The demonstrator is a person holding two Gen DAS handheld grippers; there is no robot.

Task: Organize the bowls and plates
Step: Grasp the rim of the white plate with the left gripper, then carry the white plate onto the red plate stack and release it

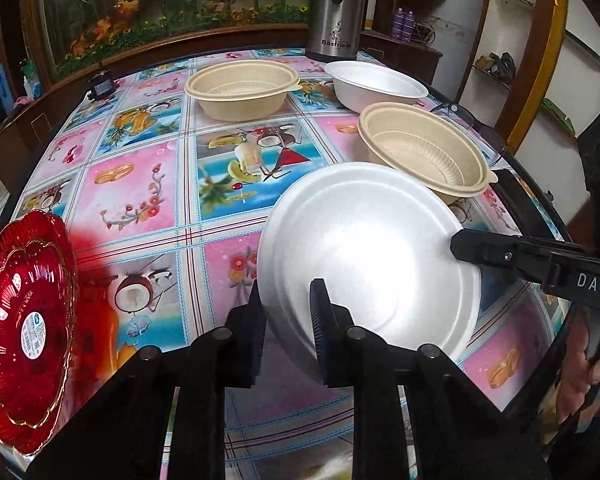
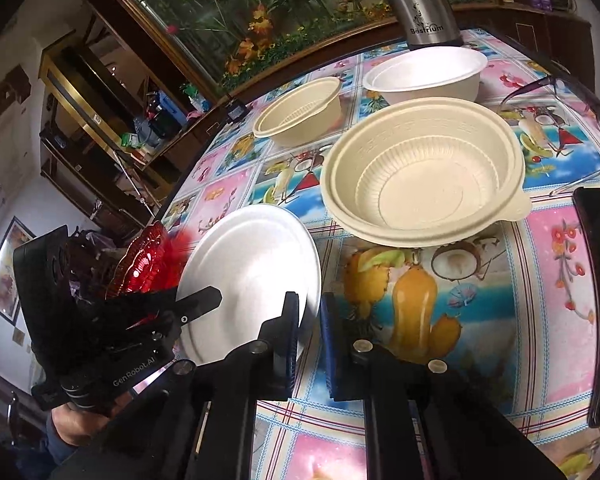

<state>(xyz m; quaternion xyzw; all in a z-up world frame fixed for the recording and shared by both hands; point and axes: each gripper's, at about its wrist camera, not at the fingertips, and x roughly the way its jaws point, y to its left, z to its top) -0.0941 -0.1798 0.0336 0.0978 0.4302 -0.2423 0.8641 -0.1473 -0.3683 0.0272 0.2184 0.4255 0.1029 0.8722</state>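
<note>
A white foam bowl (image 1: 368,256) is tilted up off the flowered tablecloth (image 1: 140,184). My left gripper (image 1: 288,296) is shut on its near rim, one finger outside the wall and one inside. My right gripper (image 1: 460,244) pinches the bowl's right rim. In the right wrist view the same bowl (image 2: 252,276) has its edge between the pads of my right gripper (image 2: 310,300), and my left gripper (image 2: 216,294) clamps the opposite edge. A stack of beige bowls (image 2: 424,176) stands just behind. Another beige bowl (image 1: 242,88) and a second white bowl (image 1: 376,84) sit farther back.
Red glass plates (image 1: 24,320) are stacked at the table's left edge. A steel jug (image 1: 334,12) stands at the back. Spectacles (image 1: 456,110) and a black phone (image 2: 598,296) lie by the right edge. A person's hand (image 1: 596,376) holds the right gripper.
</note>
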